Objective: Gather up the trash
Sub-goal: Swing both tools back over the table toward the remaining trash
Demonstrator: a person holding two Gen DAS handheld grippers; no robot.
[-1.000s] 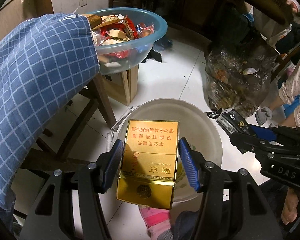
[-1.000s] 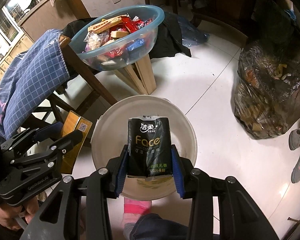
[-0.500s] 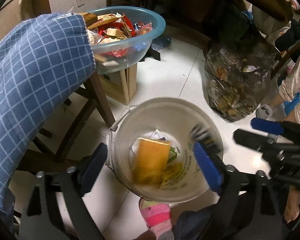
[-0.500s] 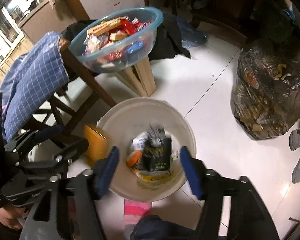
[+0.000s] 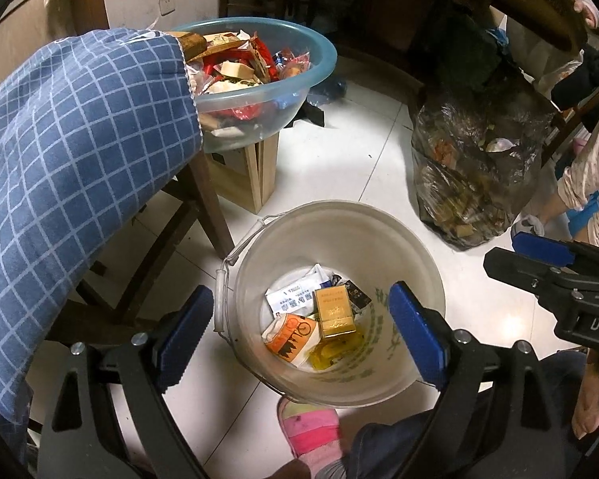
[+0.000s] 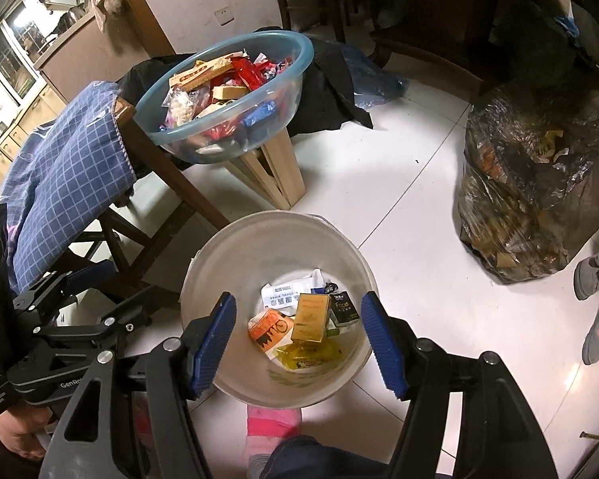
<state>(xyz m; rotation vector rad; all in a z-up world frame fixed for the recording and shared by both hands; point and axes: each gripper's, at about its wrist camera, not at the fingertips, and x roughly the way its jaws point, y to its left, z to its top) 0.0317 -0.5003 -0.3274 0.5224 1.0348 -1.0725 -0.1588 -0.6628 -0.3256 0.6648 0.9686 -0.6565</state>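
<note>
A white bucket (image 5: 383, 223) (image 6: 235, 235) stands on the tiled floor below both grippers. At its bottom lie a gold cigarette box (image 5: 334, 311) (image 6: 310, 316), a black tissue pack (image 6: 343, 310) and several wrappers. My left gripper (image 5: 299, 337) hangs open above the bucket with nothing between its fingers. My right gripper (image 6: 297, 345) is open over the bucket too, empty. A clear blue-rimmed bowl (image 5: 299, 92) (image 6: 287, 80), full of snack wrappers and boxes, sits on a wooden stool behind the bucket.
A chair draped in blue checked cloth (image 5: 72, 167) (image 6: 68, 175) stands at the left. A full dark trash bag (image 5: 475, 167) (image 6: 531, 191) sits at the right. A pink slipper (image 5: 311, 427) touches the bucket's near side. A person's legs (image 5: 579, 183) show at far right.
Both grippers opened. The gold box dropped from the left gripper and the black tissue pack from the right; both now lie at the bottom of the bucket.
</note>
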